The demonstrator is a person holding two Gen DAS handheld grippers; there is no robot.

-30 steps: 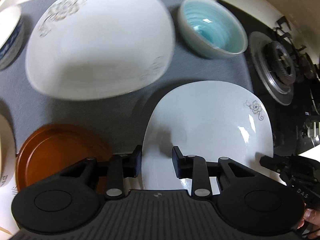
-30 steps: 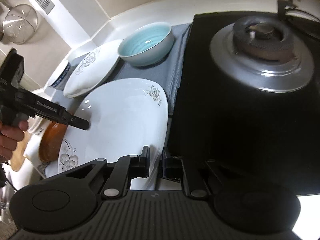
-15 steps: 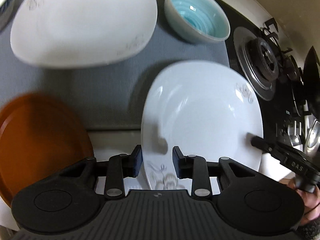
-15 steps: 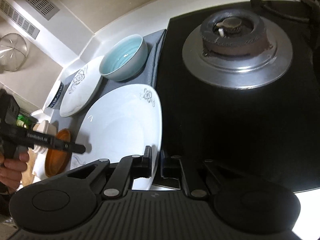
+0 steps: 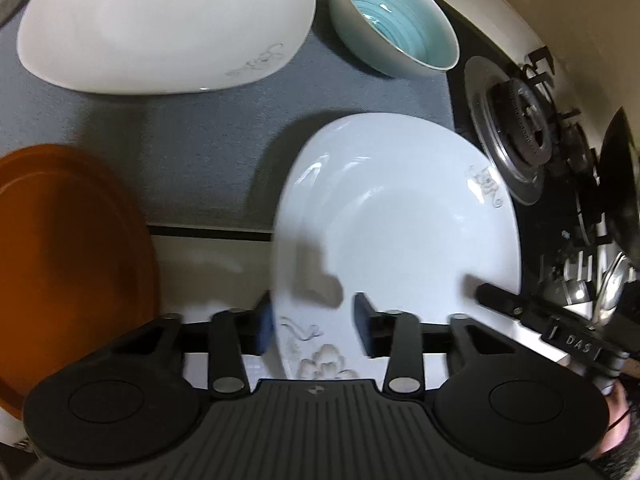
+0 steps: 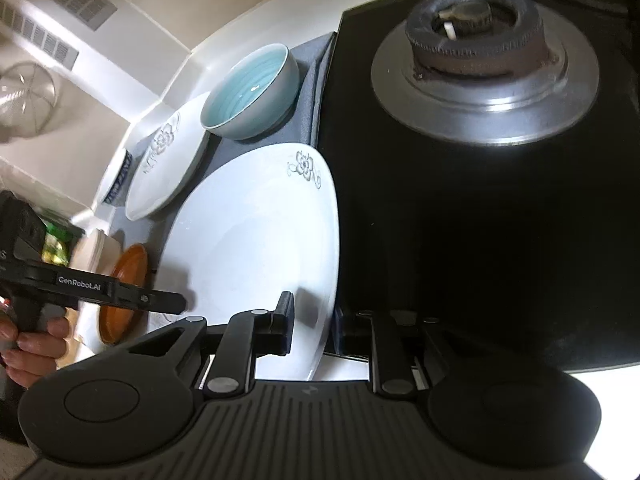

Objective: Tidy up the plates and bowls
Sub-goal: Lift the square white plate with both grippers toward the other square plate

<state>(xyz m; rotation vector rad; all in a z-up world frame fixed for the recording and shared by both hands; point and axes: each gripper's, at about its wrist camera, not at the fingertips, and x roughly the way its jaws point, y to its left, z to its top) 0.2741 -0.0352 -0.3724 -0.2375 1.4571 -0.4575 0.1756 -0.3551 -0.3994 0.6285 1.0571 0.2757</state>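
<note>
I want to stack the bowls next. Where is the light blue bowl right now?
The light blue bowl sits on the grey mat, at its far edge beside the black stove. The smaller flowered plate lies on its other side.

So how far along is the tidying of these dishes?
Early days, it seems. Nothing is stacked yet: the other white plate, the blue bowl and the orange plate each lie apart. In hand: the big white flowered plate sits between the fingers of the left gripper and right gripper, whose jaws have just been opening, so it looks set down. Sorting everything is left.
</note>
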